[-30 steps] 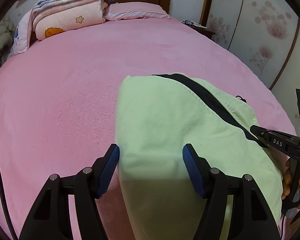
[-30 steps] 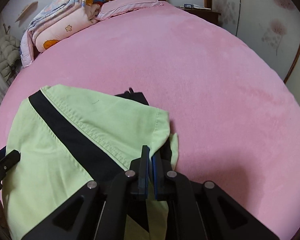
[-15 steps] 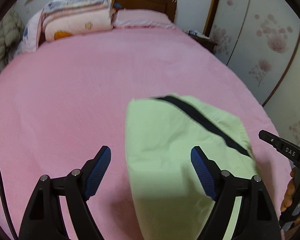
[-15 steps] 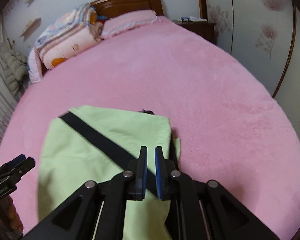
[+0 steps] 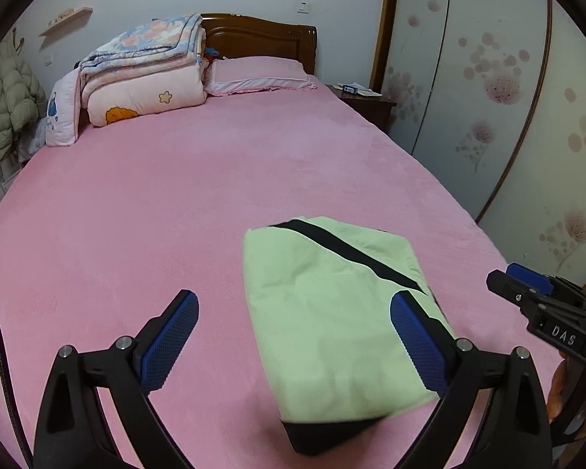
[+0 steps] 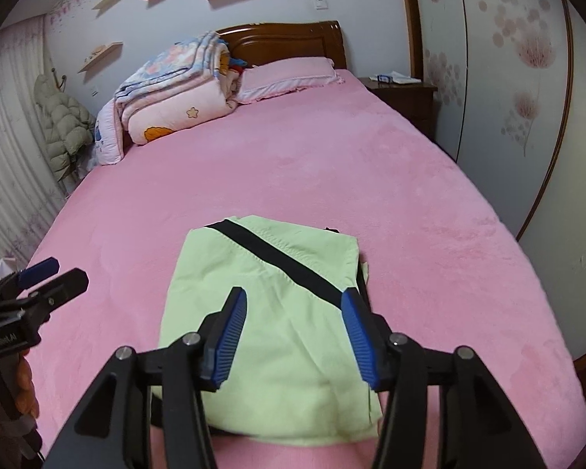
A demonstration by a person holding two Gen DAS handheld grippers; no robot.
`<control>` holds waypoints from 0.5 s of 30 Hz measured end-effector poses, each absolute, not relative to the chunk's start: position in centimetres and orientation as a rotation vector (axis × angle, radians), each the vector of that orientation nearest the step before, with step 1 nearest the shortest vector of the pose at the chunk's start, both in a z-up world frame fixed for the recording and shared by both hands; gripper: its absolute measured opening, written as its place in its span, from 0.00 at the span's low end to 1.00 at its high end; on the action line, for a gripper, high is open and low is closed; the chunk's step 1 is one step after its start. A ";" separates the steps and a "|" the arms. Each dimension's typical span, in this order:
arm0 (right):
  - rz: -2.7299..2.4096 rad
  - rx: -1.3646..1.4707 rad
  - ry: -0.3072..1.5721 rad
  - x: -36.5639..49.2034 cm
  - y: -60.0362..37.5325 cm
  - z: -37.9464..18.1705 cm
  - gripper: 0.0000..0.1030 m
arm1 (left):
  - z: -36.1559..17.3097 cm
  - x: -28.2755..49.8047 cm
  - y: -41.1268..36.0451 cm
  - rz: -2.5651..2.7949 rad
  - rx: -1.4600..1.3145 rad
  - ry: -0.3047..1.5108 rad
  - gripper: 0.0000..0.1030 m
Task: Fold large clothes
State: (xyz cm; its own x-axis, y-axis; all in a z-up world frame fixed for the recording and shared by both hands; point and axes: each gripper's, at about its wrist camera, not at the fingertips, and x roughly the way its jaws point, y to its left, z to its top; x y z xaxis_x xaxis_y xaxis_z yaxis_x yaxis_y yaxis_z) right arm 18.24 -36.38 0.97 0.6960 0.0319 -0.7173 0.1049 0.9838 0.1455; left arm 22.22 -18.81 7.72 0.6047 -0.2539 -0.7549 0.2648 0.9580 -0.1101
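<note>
Both grippers have just let go and lifted: left gripper (image 5: 293, 336) gapes wide, right gripper (image 6: 293, 332) has just parted, both empty; the folded green garment (image 5: 332, 312) lies below them at the foot of the pink bed (image 5: 175, 195), far from the headboard (image 5: 261, 37); folding looks finished.

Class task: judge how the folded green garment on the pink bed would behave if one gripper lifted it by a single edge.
The green garment is soft cloth in loose layers, so it would probably droop and unfold. It looks light. On the fuzzy pink bed cover a push would likely bunch it rather than slide it.
</note>
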 end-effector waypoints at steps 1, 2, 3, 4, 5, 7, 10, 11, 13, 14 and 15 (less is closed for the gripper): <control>-0.035 0.172 0.800 17.7 -36.2 1.4 0.49 | 8.2 21.9 -18.8 -0.302 0.008 0.875 0.95; -0.032 0.166 0.800 17.4 -36.1 1.7 0.50 | 8.5 21.5 -18.8 -0.300 0.007 0.880 0.95; -0.030 0.161 0.799 17.0 -35.9 2.0 0.50 | 8.7 21.2 -18.8 -0.296 0.008 0.888 0.95; -0.025 0.156 0.796 16.6 -35.8 2.3 0.50 | 8.8 20.9 -18.9 -0.294 0.010 0.900 0.95; -0.019 0.150 0.795 16.3 -35.7 2.6 0.52 | 8.8 20.7 -19.0 -0.295 0.013 0.914 0.95; -0.004 0.135 0.799 15.8 -35.5 2.9 0.64 | 8.7 20.2 -19.2 -0.303 0.011 0.933 0.95; 0.011 0.119 0.805 15.3 -35.4 3.0 0.66 | 8.0 19.8 -19.4 -0.305 -0.003 0.941 0.95; 0.014 0.114 0.809 15.2 -35.4 2.9 0.68 | 7.6 19.6 -19.4 -0.309 -0.008 0.944 0.95; 0.016 0.101 0.819 15.0 -35.5 2.6 0.80 | 6.7 19.6 -19.5 -0.323 -0.009 0.961 0.95; 0.012 0.089 0.821 14.9 -35.6 2.3 0.88 | 6.0 19.7 -19.6 -0.333 -0.008 0.980 0.95; 0.010 0.081 0.819 14.9 -35.8 2.1 0.90 | 5.3 19.7 -19.7 -0.337 -0.006 0.997 0.95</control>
State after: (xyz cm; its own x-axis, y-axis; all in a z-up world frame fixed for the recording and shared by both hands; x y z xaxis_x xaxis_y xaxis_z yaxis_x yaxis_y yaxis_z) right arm 14.94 -35.76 2.09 0.6828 0.0397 -0.7296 0.0227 0.9969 0.0755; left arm 19.74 -19.72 5.34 0.4957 -0.2808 -0.8219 0.2755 0.9482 -0.1578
